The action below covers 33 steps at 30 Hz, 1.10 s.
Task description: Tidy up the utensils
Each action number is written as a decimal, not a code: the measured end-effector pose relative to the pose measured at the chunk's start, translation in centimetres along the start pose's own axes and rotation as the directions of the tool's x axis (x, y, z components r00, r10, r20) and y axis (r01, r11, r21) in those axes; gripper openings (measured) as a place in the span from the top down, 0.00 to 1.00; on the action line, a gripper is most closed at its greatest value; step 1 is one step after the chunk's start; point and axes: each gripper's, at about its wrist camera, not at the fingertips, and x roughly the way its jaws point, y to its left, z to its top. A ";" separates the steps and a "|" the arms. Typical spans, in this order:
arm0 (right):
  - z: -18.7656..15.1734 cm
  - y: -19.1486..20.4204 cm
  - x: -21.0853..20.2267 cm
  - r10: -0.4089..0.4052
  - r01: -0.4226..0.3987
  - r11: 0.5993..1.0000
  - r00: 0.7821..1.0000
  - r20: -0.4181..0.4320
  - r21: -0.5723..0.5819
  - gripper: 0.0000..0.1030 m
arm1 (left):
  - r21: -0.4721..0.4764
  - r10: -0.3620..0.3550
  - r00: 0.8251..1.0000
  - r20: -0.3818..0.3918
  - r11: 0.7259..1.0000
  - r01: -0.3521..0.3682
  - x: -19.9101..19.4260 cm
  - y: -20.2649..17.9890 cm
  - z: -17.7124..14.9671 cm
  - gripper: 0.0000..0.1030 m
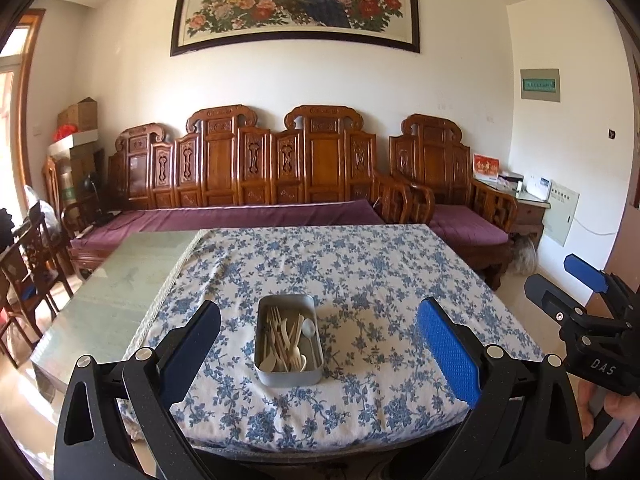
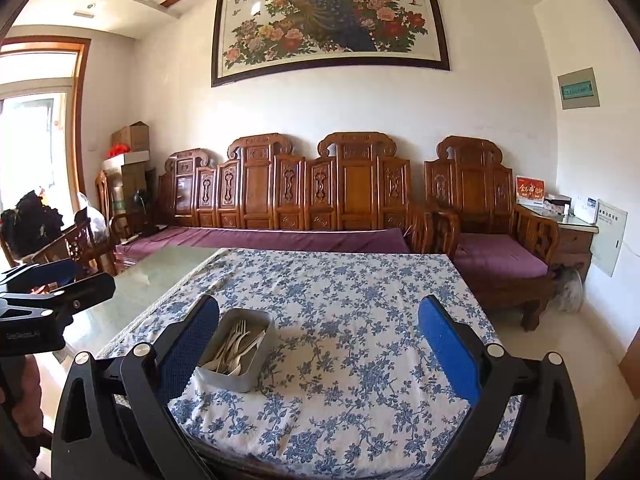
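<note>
Tin (image 1: 289, 342): grey metal, oblong with rounded corners and straight walls, resting on the near half of the tablecloth, open-topped; sits between the left gripper's fingers in the left wrist view, and just beside the left finger in the right wrist view (image 2: 236, 350)
Utensils (image 1: 290, 340): pale, cream-coloured forks, spoons and knives, heaped loosely inside the tin, tines and bowls pointing mixed ways; one whiter spoon near the far right wall; exact count hard to tell
Tablecloth (image 1: 360, 280): soft fabric, white with a dense blue flower print, slightly rumpled, fringed edge along its left side
Table (image 1: 120, 280): rectangular, bare left part smooth and glossy green – glass-like
Left gripper (image 1: 320, 340): black rigid frame with silver rivets, blue dimpled pads, fingers spread wide, nothing between the pads, held above the table's near edge
Right gripper (image 2: 320, 340): same build, fingers spread wide and empty, above the near edge; seen from the left wrist view (image 1: 576, 284) off to the right of the table, apart from the tin
Bench (image 1: 248, 160): carved reddish-brown wood, tall panelled back, purple cushion, along the far wall
Armchair (image 1: 440, 176): matching carved wood, purple seat, right of the bench
Painting (image 1: 296, 0): wide dark frame, peacock among pink and red flowers – above the bench
</note>
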 end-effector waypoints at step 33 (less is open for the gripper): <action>0.0 -0.1 0.2 -0.004 0.004 1.000 1.000 -0.003 0.005 0.03 | -0.012 -0.004 1.000 0.018 1.000 0.004 -0.6 -0.2 -0.2 0.08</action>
